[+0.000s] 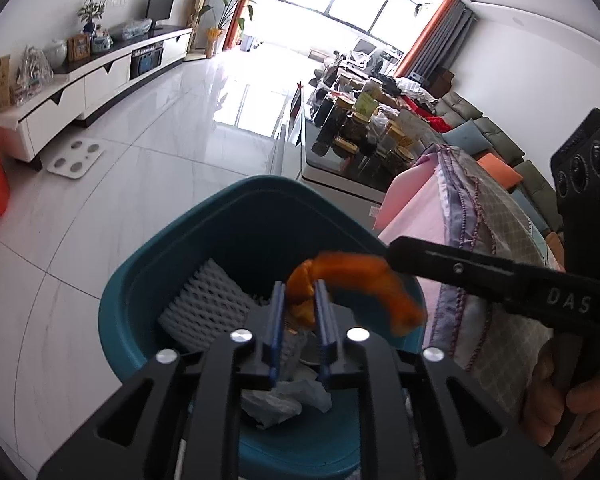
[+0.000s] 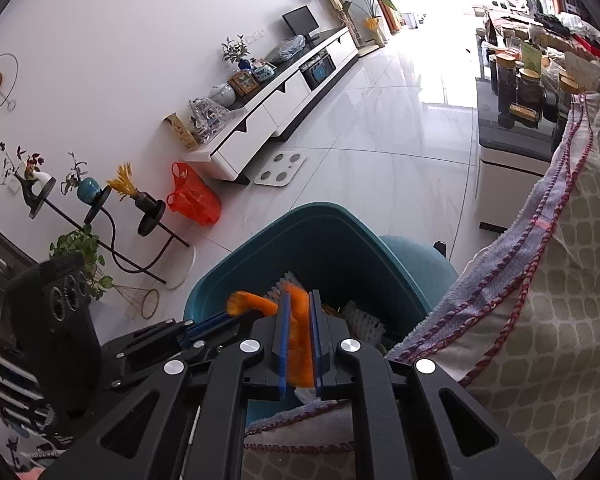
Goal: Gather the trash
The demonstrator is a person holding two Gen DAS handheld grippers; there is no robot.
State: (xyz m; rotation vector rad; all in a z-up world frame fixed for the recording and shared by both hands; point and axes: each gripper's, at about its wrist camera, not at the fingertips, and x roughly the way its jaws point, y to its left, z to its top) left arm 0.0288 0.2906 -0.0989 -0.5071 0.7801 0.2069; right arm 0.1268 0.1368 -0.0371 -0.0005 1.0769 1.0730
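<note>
A: Orange peel point(image 1: 364, 280) hangs over the teal bin point(image 1: 148, 300), pinched by both claws.

B: Right claw point(image 2: 299, 344) grips firmly; left claw point(image 1: 303, 312) seems loosening, likely to drop it in.

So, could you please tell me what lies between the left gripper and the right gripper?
An orange strip spans from left gripper to right gripper, above the teal bin; both wrist views show it.
</note>
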